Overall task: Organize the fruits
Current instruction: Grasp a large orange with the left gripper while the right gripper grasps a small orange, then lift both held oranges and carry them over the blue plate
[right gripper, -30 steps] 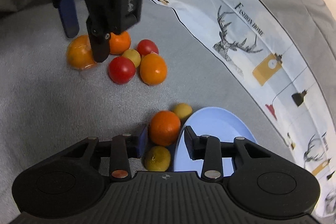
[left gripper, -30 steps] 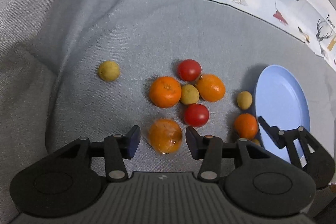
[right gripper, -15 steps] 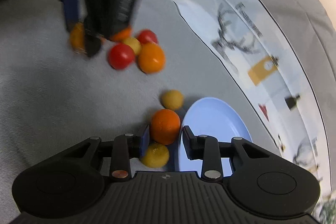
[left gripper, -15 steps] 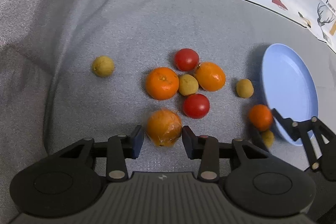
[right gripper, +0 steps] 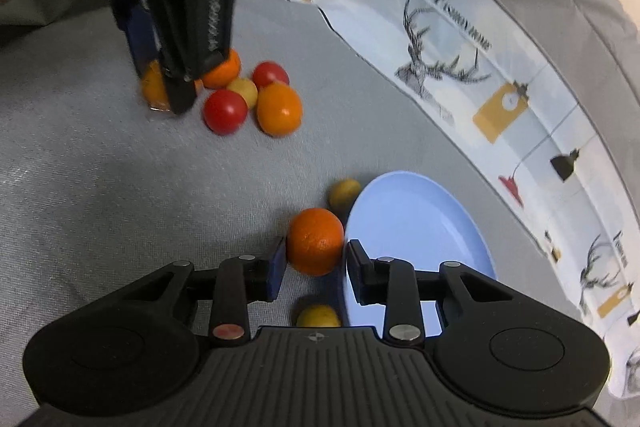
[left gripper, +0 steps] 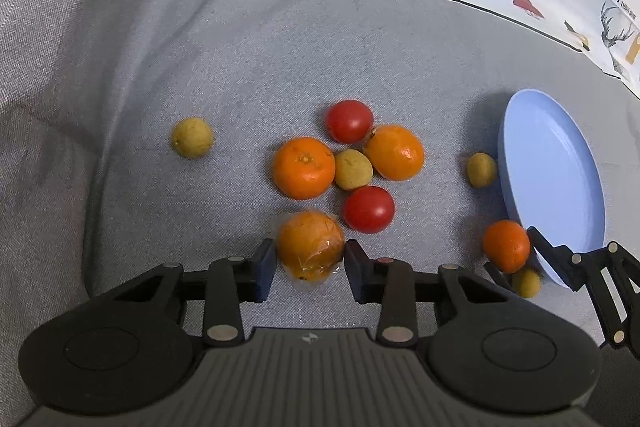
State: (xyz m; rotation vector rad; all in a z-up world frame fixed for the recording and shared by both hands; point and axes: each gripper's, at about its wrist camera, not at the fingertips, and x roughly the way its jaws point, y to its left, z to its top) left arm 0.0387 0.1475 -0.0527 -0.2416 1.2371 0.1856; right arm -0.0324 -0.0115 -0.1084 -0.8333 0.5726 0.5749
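Seemingly both grippers are at the grasping step, each set around one orange fruit.

From the left wrist view, the left gripper [left gripper: 310,269] has its two dark fingers on either side of a round orange wrapped in clear plastic film [left gripper: 310,245] lying on the grey fabric surface [left gripper: 200,47]. The pads look touching or very nearly touching the film; whether they squeeze yet cannot be told. Just beyond lies a cluster: a bare orange [left gripper: 304,167], a small yellow-green fruit [left gripper: 353,169], a second orange [left gripper: 394,152] and two red tomatoes [left gripper: 349,121] [left gripper: 368,209], the nearer one close to the right finger. Another small yellow-green fruit [left gripper: 192,137] sits well apart to the left. The light blue plastic plate [left gripper: 560,167] lies at the right, with nothing on it.

From the right wrist view, the right gripper [right gripper: 316,263] straddles a small deep-orange mandarin [right gripper: 316,241] lying against the plate's rim [right gripper: 420,195]. Its fingers stand close at both sides, contact uncertain. A yellow fruit [right gripper: 318,317] lies below it, another [right gripper: 344,190] beyond.

Next, each gripper probably needs to close firmly, lift straight up without nudging neighbours, then carry its fruit onto the plate. The film may slip.
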